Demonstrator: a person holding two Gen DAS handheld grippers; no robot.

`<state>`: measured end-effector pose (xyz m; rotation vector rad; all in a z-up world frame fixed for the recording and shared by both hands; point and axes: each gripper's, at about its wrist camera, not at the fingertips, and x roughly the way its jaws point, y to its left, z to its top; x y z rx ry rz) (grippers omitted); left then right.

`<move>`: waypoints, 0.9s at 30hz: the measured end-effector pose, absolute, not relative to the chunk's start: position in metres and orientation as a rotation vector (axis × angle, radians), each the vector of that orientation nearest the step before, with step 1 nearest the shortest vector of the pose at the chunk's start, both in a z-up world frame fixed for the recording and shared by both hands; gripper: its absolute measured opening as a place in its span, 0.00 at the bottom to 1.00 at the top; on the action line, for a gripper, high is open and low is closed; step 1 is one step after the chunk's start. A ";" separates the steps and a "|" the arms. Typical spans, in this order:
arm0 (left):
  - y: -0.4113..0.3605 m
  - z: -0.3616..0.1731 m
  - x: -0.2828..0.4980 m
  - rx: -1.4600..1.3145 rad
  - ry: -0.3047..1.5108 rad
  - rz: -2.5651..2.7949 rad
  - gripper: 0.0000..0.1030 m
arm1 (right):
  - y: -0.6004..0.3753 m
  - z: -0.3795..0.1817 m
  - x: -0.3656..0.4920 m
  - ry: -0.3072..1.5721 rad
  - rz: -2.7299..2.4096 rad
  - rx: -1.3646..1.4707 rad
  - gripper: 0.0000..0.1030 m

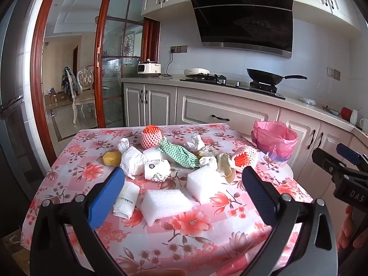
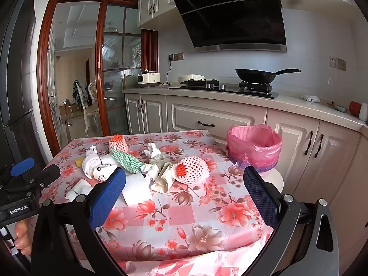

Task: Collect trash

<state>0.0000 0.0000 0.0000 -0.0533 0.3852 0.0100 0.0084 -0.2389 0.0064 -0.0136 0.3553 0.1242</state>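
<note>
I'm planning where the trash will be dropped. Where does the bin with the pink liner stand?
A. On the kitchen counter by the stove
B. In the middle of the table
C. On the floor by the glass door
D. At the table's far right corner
D: the bin with the pink liner stands at the far right corner of the floral table, right of the scattered trash.

White cabinets [image 1: 214, 115], black range hood [image 1: 243, 20] (daylit), wood-framed glass door [image 1: 115, 64].
</note>
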 end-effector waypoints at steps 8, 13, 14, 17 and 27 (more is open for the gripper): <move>0.000 0.000 0.000 -0.051 0.391 0.011 0.96 | -0.239 0.007 0.008 0.357 0.125 -0.011 0.93; 0.000 0.000 0.001 -0.051 0.389 0.011 0.96 | -0.240 0.008 0.008 0.358 0.125 -0.009 0.93; 0.000 0.000 0.000 -0.050 0.389 0.011 0.96 | -0.239 0.007 0.007 0.357 0.125 -0.010 0.93; 0.000 0.000 0.001 -0.049 0.387 0.013 0.96 | -0.239 0.007 0.007 0.358 0.125 -0.007 0.93; -0.002 0.008 -0.003 -0.033 0.367 0.032 0.96 | -0.239 0.007 0.007 0.360 0.126 -0.006 0.93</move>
